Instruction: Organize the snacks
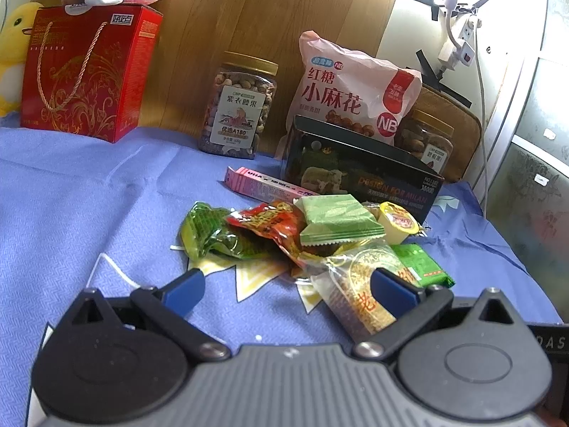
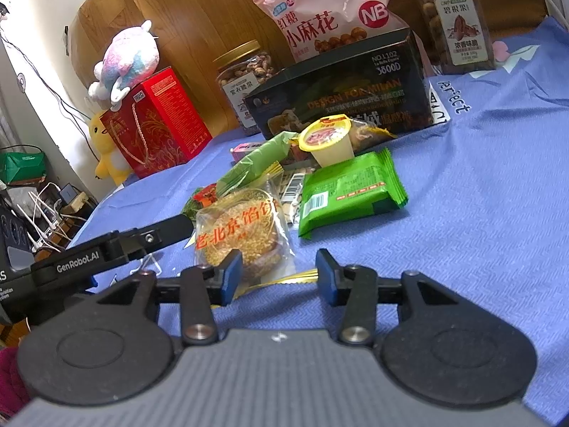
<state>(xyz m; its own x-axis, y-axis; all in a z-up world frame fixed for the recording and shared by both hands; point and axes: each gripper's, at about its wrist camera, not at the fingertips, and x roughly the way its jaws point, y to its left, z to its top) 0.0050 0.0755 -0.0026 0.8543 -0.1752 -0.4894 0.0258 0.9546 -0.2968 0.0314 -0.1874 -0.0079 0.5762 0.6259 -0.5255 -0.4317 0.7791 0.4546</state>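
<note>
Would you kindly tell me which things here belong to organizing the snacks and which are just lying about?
For the job:
- sesame pastry packet
- green wafer packet
- jelly cup
- dark box
- both open grippers

Lying about:
- pastel plush toy
- yellow plush duck
- power strip

left gripper (image 1: pixel 288 286): ribbed grey housing, two round black discs, black linkage arms with silver screws, blue pads on its fingers (image 1: pixel 185 290). right gripper (image 2: pixel 279 274): same build, grey ribbed body, black discs, triangular cut-outs, blue pads. to its left, the other unit's black finger bears white "genrobot.ai" lettering.
</note>
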